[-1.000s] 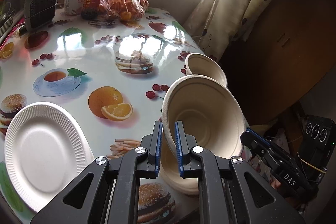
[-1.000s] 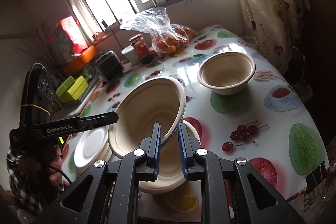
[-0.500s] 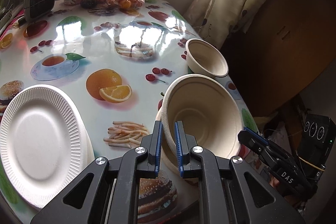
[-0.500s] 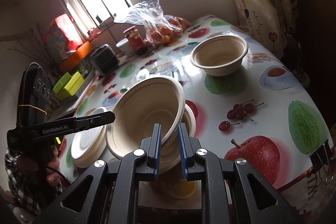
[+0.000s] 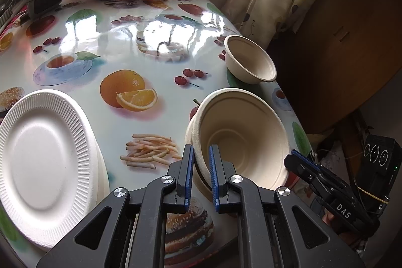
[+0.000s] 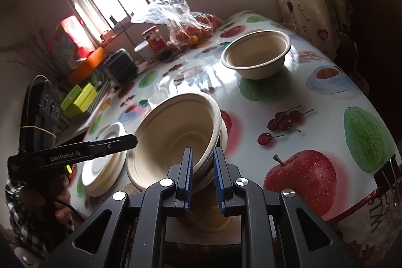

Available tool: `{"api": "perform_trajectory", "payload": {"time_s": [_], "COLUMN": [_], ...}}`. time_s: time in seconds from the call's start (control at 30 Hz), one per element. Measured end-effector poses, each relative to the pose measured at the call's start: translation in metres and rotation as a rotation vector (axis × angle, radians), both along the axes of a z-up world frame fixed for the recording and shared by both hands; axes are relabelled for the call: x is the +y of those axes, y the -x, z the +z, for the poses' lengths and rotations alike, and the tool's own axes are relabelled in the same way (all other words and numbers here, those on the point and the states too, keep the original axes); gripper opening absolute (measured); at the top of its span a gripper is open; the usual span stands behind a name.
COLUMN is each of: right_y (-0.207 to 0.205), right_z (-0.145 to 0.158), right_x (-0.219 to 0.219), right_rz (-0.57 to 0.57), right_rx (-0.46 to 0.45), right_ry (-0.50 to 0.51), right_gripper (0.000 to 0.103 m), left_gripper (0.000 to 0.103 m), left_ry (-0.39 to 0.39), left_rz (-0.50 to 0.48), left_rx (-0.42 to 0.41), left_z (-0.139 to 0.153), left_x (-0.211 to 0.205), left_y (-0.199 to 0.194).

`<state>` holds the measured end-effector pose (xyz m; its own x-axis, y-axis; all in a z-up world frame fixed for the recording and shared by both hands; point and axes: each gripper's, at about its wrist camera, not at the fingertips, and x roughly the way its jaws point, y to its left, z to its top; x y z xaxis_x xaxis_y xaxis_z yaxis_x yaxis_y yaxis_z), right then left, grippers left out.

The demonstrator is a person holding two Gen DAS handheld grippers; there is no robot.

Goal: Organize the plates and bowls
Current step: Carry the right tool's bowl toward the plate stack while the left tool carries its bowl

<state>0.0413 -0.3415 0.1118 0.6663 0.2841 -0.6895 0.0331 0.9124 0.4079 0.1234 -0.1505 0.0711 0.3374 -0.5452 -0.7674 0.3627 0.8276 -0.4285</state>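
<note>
The left gripper (image 5: 201, 167) and the right gripper (image 6: 202, 170) each pinch the rim of the tilted top bowl (image 5: 241, 140) at 6 o'clock – an uneven release could tip it off the lower bowl (image 6: 135, 173), while the single bowl (image 6: 256, 54) waits at 1 o'clock.

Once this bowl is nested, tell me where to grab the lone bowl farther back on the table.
Pinch the lone bowl by its rolled rim at the near side, coming from above with one finger inside the wall. It stands upright, mouth up, apart from the stacked bowls, so the near rim is free.
</note>
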Motion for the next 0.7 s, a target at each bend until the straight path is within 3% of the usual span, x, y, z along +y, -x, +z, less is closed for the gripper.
{"api": "perform_trajectory", "payload": {"time_s": [0.7], "right_y": [0.0001], "right_z": [-0.0051], "right_x": [0.0001], "right_rz": [-0.001], "right_rx": [0.011], "right_ry": [-0.002], "right_gripper": [0.018], "left_gripper": [0.013], "left_ry": [-0.015], "left_rz": [0.000], "left_rx": [0.020], "left_z": [-0.0066], "left_x": [-0.0023], "left_y": [-0.0008]}}
